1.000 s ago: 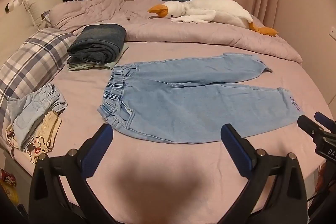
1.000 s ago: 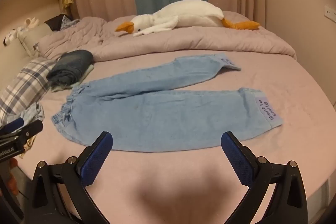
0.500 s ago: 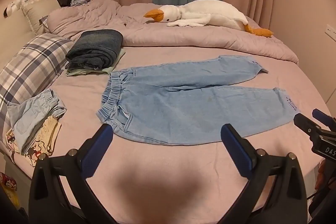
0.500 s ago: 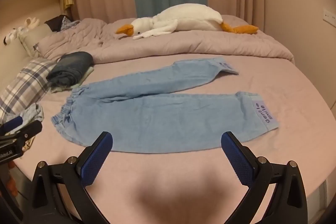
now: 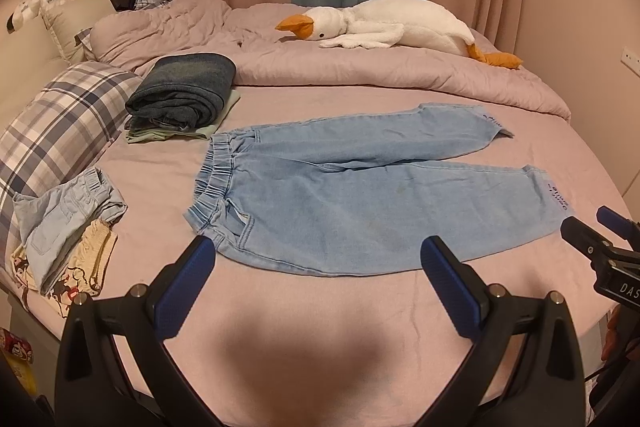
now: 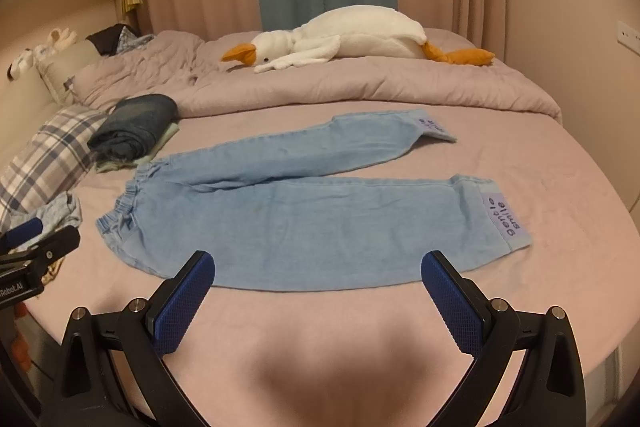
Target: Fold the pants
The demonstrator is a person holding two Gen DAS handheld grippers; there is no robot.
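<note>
Light blue denim pants [image 5: 360, 195] [image 6: 312, 211] lie spread flat on the pink bed sheet, elastic waistband to the left, both legs running right and slightly apart. The near leg's cuff carries a lilac label [image 6: 505, 217]. My left gripper [image 5: 318, 251] hovers open over the sheet just short of the pants' near edge, below the waistband end. My right gripper [image 6: 318, 265] is open too, just short of the near leg's lower edge. Each gripper shows at the other view's edge: the right one [image 5: 600, 239], the left one [image 6: 36, 239]. Neither holds anything.
A folded dark denim stack [image 5: 184, 91] sits left of the waistband, beside a plaid pillow [image 5: 52, 139]. A small pile of clothes [image 5: 64, 227] lies at the bed's left edge. A white goose plush [image 5: 384, 27] rests on the bunched duvet [image 5: 360, 75] at the back.
Both grippers have drawn slightly back and up from the bed; the pants appear a little farther and higher in both views. The pants themselves lie unchanged.
</note>
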